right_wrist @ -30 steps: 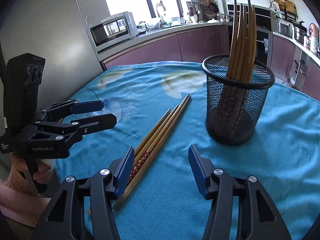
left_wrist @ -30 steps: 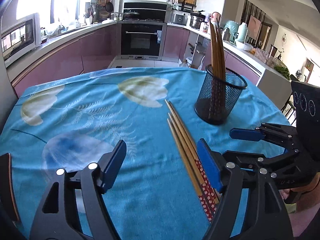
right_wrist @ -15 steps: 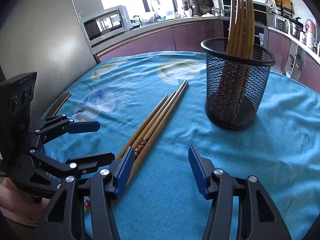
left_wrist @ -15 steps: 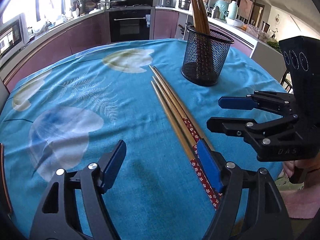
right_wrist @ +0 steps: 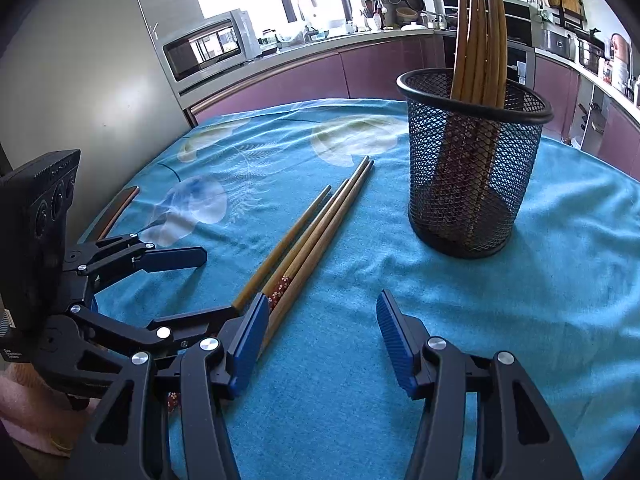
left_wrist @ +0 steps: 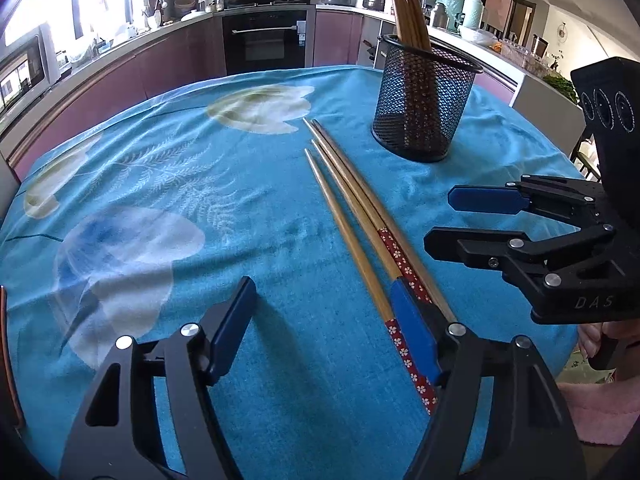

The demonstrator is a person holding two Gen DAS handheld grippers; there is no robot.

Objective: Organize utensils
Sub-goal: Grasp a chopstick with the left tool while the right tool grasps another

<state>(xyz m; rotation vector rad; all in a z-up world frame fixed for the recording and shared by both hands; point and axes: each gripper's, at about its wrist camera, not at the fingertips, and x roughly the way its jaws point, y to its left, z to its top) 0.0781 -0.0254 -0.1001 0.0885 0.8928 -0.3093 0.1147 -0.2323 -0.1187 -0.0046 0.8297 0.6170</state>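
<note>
1. Left wrist view: four loose chopsticks (left_wrist: pixel 352 216) lie side by side on the blue cloth (left_wrist: pixel 200 208), their long axis running from lower right of the frame up toward centre, thin tips pointing at the upper middle, red flowered ends nearest the camera.
2. At the bottom of that frame, the left gripper (left_wrist: pixel 320 324) has its jaws apart and closing; its right pad (left_wrist: pixel 412 324) sits over the patterned ends, but whether it touches them cannot be told, and only the cloth shows in the gap.
3. At upper right stands the mesh cup (left_wrist: pixel 424 104), upright, with more chopsticks leaning in it, tips up.
4. Right wrist view: the same loose chopsticks (right_wrist: pixel 312 236) run from lower left up toward the centre, tips pointing at the cup (right_wrist: pixel 472 176) standing to their right, near but apart.
5. Bottom of frame, the right gripper (right_wrist: pixel 320 340) is half open and empty, its left pad just beside the chopsticks' decorated ends.
</note>
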